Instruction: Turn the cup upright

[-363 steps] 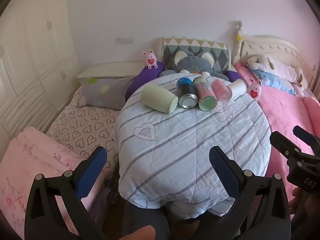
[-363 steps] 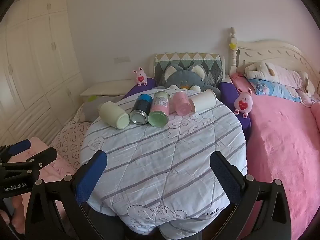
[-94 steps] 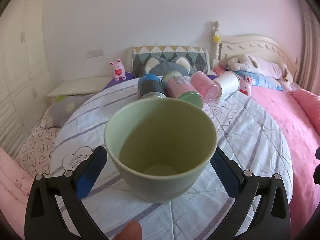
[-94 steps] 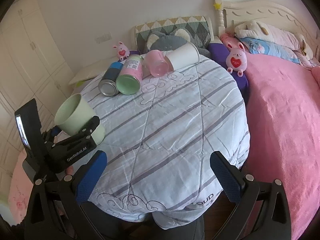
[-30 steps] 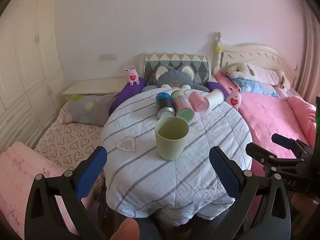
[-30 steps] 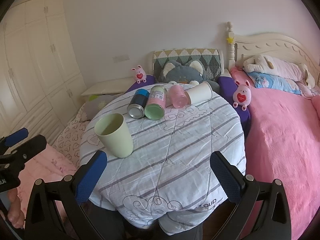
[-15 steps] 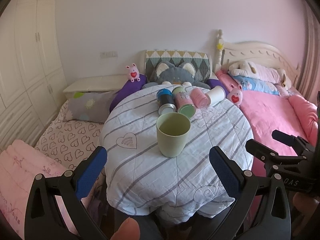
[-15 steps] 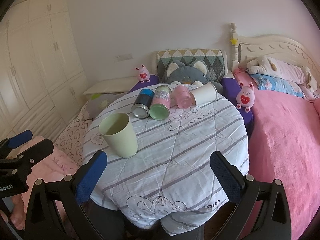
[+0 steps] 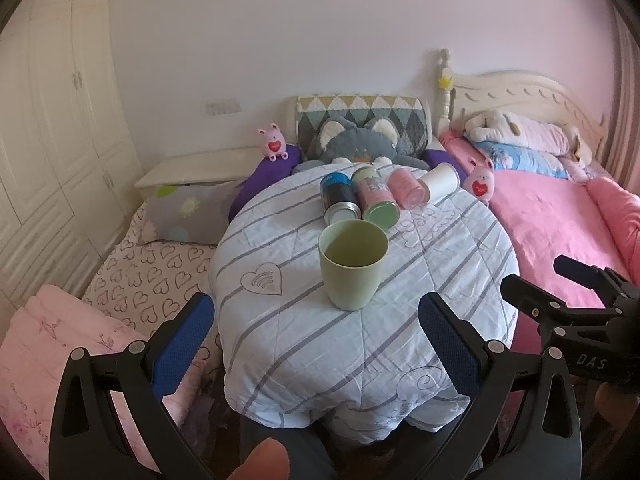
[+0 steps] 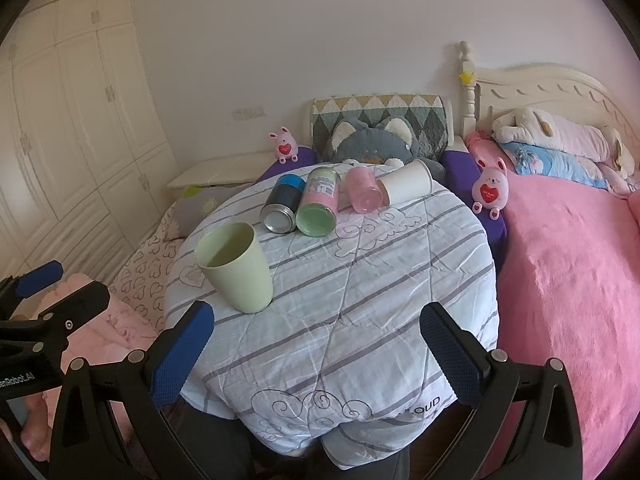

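Observation:
A pale green cup (image 9: 353, 264) stands upright, mouth up, on the round table with a striped cloth (image 9: 304, 344); it also shows in the right wrist view (image 10: 236, 267) at the table's left. My left gripper (image 9: 316, 334) is open and empty, short of the cup. My right gripper (image 10: 316, 340) is open and empty over the table's near edge. Behind the green cup lie a dark can (image 10: 282, 204), a pink-green cup (image 10: 319, 202), a pink cup (image 10: 362, 190) and a white cup (image 10: 406, 187), all on their sides.
The right gripper shows at the right edge of the left wrist view (image 9: 560, 308); the left gripper shows at the left of the right wrist view (image 10: 44, 312). A pink bed (image 10: 568, 264) lies right, a heart-print mattress (image 9: 148, 268) left, plush toys and cushions behind.
Both grippers have drifted slightly; the green cup stands where it was, free of both. Earlier the left gripper held this cup, which first lay on its side in the row.

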The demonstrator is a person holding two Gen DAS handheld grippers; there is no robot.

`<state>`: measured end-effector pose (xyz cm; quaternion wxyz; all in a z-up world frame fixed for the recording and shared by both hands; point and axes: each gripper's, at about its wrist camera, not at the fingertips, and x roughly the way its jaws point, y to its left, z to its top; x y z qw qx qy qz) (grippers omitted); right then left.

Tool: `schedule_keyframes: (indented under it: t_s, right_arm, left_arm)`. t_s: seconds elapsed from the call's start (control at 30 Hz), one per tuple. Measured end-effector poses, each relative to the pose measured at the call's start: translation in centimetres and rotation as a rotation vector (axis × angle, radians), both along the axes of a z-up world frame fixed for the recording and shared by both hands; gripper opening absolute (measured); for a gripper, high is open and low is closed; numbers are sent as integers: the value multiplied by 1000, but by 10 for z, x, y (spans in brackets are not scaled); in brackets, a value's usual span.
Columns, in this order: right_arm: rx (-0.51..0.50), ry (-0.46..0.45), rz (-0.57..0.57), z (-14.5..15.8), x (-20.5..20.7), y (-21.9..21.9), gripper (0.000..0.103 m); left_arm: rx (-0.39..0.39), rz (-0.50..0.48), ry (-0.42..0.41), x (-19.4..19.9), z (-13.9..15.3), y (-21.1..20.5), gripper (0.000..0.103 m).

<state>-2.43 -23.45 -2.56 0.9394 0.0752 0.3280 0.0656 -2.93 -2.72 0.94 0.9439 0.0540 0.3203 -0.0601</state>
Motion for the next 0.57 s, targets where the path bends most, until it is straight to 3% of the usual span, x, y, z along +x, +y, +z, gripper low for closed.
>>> schedule_keyframes:
  t_s: [0.57]
  right_arm:
    - [11,4,-10,-5,-2,-8,103]
  left_arm:
    - [-17,-26,34,3,-4,-3,103]
